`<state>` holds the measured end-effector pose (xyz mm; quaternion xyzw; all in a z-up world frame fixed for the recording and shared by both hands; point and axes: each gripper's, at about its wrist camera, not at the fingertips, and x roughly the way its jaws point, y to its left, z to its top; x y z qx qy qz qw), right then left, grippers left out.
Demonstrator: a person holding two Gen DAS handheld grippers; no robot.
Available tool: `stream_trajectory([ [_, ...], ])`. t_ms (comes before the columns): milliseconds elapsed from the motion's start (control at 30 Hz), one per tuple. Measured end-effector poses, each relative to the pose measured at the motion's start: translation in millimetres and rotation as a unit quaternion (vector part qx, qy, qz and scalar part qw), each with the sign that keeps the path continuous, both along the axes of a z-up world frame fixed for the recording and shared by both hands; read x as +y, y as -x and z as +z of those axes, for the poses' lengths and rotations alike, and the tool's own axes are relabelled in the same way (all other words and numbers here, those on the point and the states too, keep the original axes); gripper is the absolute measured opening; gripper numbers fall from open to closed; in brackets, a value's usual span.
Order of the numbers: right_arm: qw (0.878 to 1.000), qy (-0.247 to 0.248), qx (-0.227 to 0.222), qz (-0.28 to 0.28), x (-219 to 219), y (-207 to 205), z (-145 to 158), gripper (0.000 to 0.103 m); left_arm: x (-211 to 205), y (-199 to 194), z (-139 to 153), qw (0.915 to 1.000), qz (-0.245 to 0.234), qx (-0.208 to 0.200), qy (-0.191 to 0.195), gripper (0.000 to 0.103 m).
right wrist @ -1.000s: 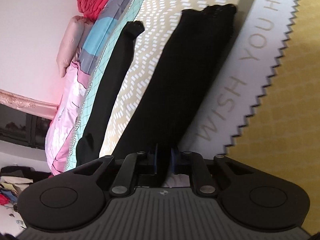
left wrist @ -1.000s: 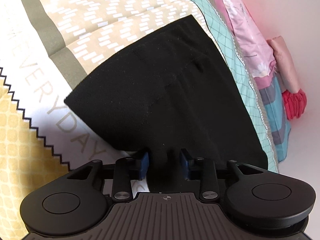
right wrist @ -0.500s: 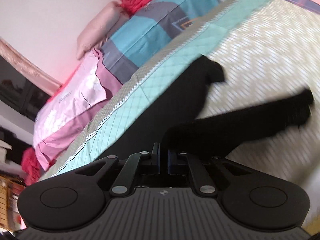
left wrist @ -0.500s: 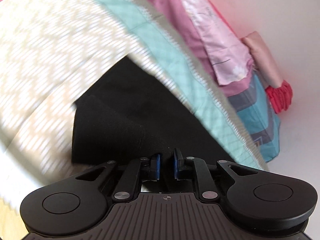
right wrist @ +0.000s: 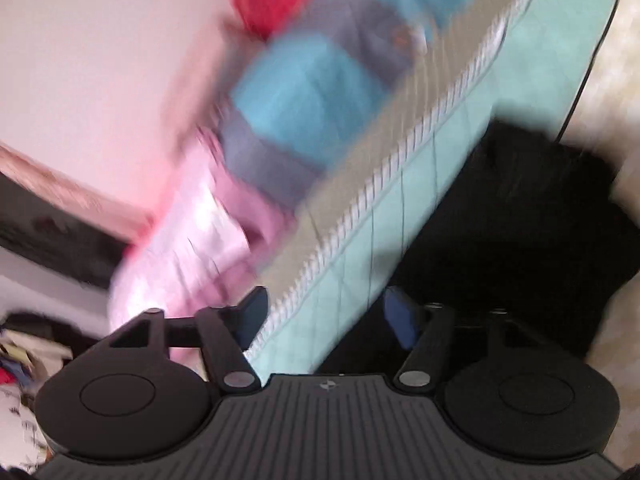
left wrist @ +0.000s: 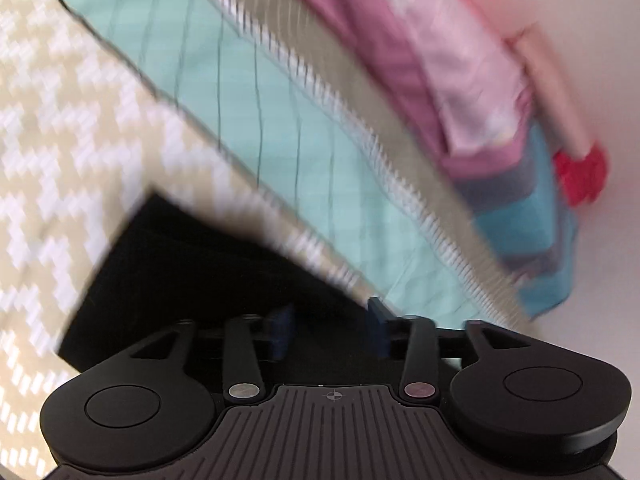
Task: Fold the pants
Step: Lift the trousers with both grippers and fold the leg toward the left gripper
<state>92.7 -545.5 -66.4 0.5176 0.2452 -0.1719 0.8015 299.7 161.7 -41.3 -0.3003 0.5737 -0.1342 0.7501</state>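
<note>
The black pants (left wrist: pixel 180 268) lie flat on the patterned bed cover, a squared edge toward the left in the left wrist view. My left gripper (left wrist: pixel 330 326) is open just above the pants, its blue pads apart with black cloth between and below them. In the right wrist view the pants (right wrist: pixel 520 232) lie at the right, over the mint quilt band. My right gripper (right wrist: pixel 324 316) is open and empty, its right finger by the pants' edge. Both views are blurred by motion.
A beige and white patterned cover (left wrist: pixel 60 140) lies left, a mint quilted band (left wrist: pixel 280 128) beside it. Pink, blue and red bedding (left wrist: pixel 500 120) is piled along the white wall (right wrist: pixel 100 60). Clutter (right wrist: pixel 16 344) shows at the lower left of the right wrist view.
Both grippers were shut on the pants half a second ago and are now open, the cloth released. Both have swung toward the mint band and piled bedding.
</note>
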Motion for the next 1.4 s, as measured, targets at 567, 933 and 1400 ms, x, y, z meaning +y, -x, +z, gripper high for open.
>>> stream_trajectory([
  [567, 0.997, -0.023, 0.002, -0.077, 33, 113, -39, 0.083, -90, 71, 5, 0.9904, -0.095, -0.067, -0.076, 0.103],
  [933, 0.963, -0.139, -0.12, -0.198, -14, 116, -58, 0.019, -133, 72, -35, 0.9813, -0.156, -0.033, -0.108, 0.103],
  [1400, 0.988, -0.034, -0.058, -0.136, 1, 146, -23, 0.042, -133, 71, -36, 0.9837, -0.15, -0.025, -0.096, 0.103],
])
